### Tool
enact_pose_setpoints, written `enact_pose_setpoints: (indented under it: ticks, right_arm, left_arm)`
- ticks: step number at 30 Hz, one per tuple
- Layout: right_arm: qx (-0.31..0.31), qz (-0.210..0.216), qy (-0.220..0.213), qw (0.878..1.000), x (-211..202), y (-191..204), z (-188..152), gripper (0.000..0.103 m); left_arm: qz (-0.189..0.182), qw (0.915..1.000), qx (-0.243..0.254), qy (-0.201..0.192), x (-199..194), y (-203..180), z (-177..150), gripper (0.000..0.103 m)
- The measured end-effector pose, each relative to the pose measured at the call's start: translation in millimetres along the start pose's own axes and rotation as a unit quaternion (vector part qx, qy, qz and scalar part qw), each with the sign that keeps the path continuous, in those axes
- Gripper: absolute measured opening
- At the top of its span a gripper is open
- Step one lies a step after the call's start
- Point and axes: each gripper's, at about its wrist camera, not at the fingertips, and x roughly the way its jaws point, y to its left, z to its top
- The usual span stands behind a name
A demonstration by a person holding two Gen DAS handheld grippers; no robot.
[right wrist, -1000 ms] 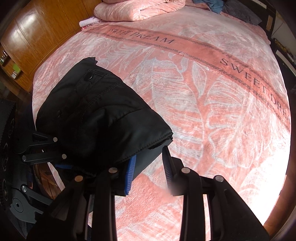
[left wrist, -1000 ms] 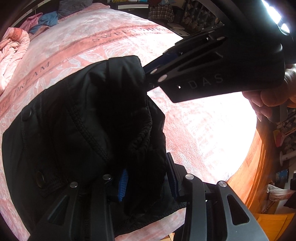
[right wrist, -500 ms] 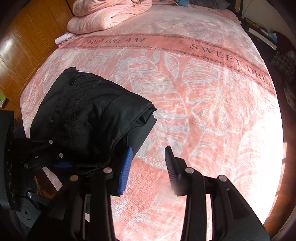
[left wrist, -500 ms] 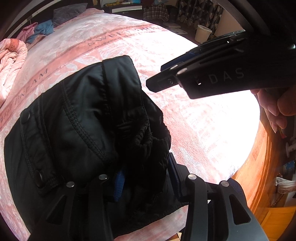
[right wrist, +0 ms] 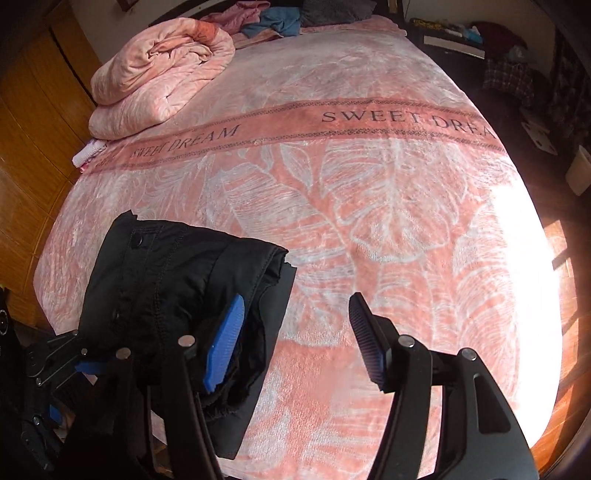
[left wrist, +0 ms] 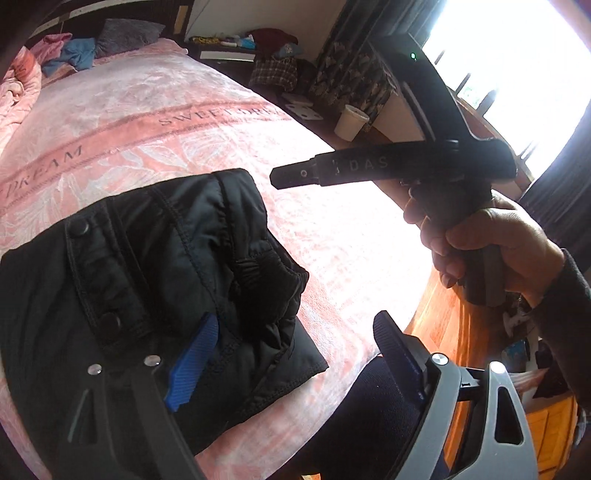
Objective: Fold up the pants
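The black pants (left wrist: 159,280) lie folded in a thick bundle near the front edge of the pink "SWEET DREAM" blanket (right wrist: 369,203). My left gripper (left wrist: 295,360) hovers above their near corner, its jaws opening wide, and neither pad presses the cloth. My right gripper (right wrist: 295,343) is over the bundle's right end (right wrist: 177,280) with its jaws opening; its blue pad (right wrist: 225,343) stands just in front of the fabric, the other pad over bare blanket. From the left wrist view, the right gripper (left wrist: 291,176) appears side-on, held by a hand (left wrist: 487,243). The left gripper's (right wrist: 62,354) linkage shows at lower left in the right wrist view.
A rolled pink quilt (right wrist: 159,74) and loose clothes (right wrist: 273,18) sit at the head of the bed. Wooden cupboards (right wrist: 22,147) flank the left side. A white bucket (left wrist: 351,122) stands by the bright window. A dark-clad leg (left wrist: 369,424) is at the bed's near edge.
Both grippers have let go of the pants and drawn back and upward, their jaws spreading. The folded bundle now rests on the blanket by itself.
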Motion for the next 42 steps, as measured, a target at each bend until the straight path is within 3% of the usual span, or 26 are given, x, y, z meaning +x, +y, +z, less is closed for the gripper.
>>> enact_pose_setpoints:
  ticks: [3,6,10,11,13,16,19,22,27,31,37,41,42]
  right_arm:
    - [-0.021,0.029,-0.01,0.999,8,28,10,0.06]
    - [-0.029,0.047,-0.018,0.998,23,45,15,0.06]
    - [0.005,0.033,0.038,0.999,68,29,-6,0.063]
    - [0.014,0.027,0.053,0.998,77,22,-18,0.068]
    - [0.05,0.034,0.043,0.997,71,9,-33,0.069]
    - [0.078,0.035,-0.015,0.996,28,13,-46,0.066]
    - [0.059,0.046,-0.058,0.995,-5,41,-62,0.065]
    - [0.003,0.049,-0.045,0.998,-3,81,-79,0.063]
    - [-0.052,-0.042,-0.014,0.998,32,92,-113,0.059]
    - [-0.019,-0.044,-0.012,0.999,20,78,-128,0.059]
    - [0.032,0.006,-0.083,0.996,-15,79,-109,0.062]
    - [0.013,0.028,-0.052,0.998,19,93,-96,0.061]
    - [0.004,0.017,-0.03,0.999,32,92,-97,0.055]
  left_arm:
    - [-0.015,0.9978,-0.057,-0.028,-38,36,-10,0.093]
    - [0.003,0.9922,-0.117,-0.042,-56,72,-38,0.094]
    - [0.016,0.9789,-0.198,-0.047,-72,126,-76,0.094]
    - [0.018,0.9753,-0.215,-0.047,-75,137,-82,0.094]
    - [0.019,0.9702,-0.237,-0.047,-75,155,-93,0.094]
    - [0.023,0.9673,-0.246,-0.059,-84,167,-102,0.094]
    - [0.019,0.9643,-0.256,-0.067,-89,172,-109,0.094]
    - [0.019,0.9639,-0.256,-0.071,-92,172,-115,0.094]
    - [0.021,0.9627,-0.259,-0.075,-106,170,-132,0.094]
    - [0.037,0.9617,-0.261,-0.077,-122,176,-143,0.094]
    - [0.047,0.9568,-0.273,-0.089,-135,178,-149,0.094]
    - [0.042,0.9546,-0.28,-0.092,-137,183,-147,0.094]
    - [0.043,0.9545,-0.28,-0.092,-137,185,-147,0.094]
